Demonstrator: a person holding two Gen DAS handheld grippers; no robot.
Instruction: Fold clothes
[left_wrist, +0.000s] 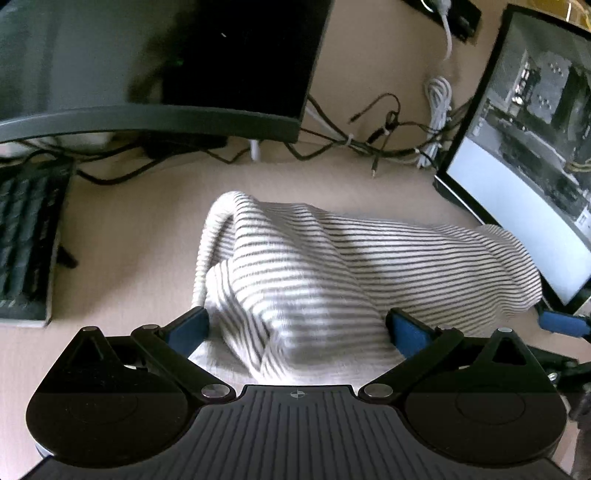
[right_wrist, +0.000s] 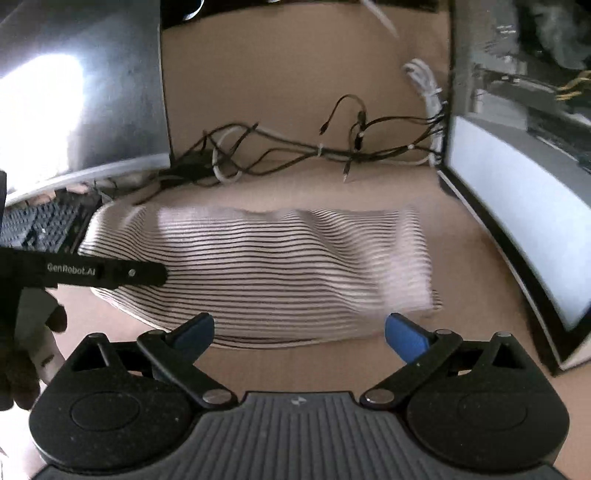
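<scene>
A white garment with thin dark stripes (left_wrist: 332, 266) lies folded in a bundle on the beige desk; it also shows in the right wrist view (right_wrist: 280, 266). My left gripper (left_wrist: 297, 326) is open, its blue fingertips (left_wrist: 406, 332) on either side of the garment's near end, the cloth bulging between them. My right gripper (right_wrist: 299, 330) is open and empty just in front of the garment's near edge. The left gripper's black body (right_wrist: 103, 273) shows over the garment's left end in the right wrist view.
A dark monitor (left_wrist: 155, 74) and a keyboard (left_wrist: 26, 236) stand at the left. A lit monitor (left_wrist: 524, 158) stands at the right, close to the garment. Tangled cables (left_wrist: 388, 136) lie along the back of the desk (left_wrist: 129, 236).
</scene>
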